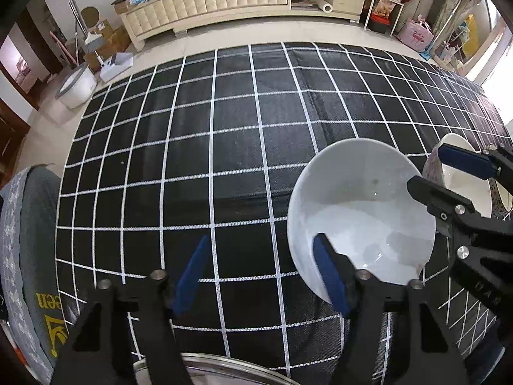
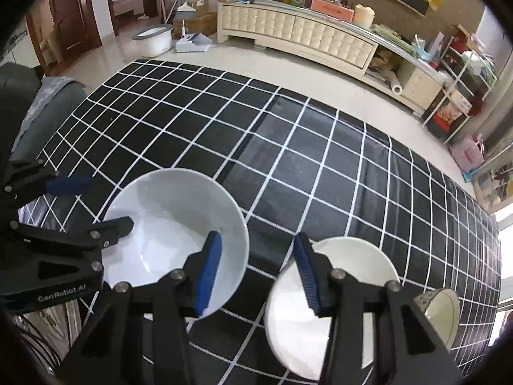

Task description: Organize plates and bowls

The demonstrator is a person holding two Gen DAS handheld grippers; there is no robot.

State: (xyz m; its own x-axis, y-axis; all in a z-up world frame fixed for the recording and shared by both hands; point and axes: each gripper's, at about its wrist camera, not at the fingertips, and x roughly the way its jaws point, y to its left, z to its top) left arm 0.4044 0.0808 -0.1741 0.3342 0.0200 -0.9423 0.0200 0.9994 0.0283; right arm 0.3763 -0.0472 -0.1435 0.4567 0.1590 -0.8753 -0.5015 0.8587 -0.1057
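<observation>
A large white bowl [image 1: 359, 211] [image 2: 173, 224] sits on the black checked tablecloth [image 1: 224, 147]. My left gripper [image 1: 259, 272] is open, its right finger over the bowl's near-left rim, its left finger outside on the cloth. My right gripper [image 2: 256, 272] is open, its left finger over the large bowl's right rim, its right finger over a smaller white bowl [image 2: 330, 314]. A patterned bowl [image 2: 439, 314] [image 1: 461, 176] lies tilted at the far right. Neither gripper holds anything.
A metal-rimmed dish [image 1: 208, 369] shows at the near edge under my left gripper. A grey cushioned seat [image 1: 29, 256] is at the table's left. A cream cabinet [image 2: 304, 32] and a white tub [image 2: 154, 40] stand on the floor beyond.
</observation>
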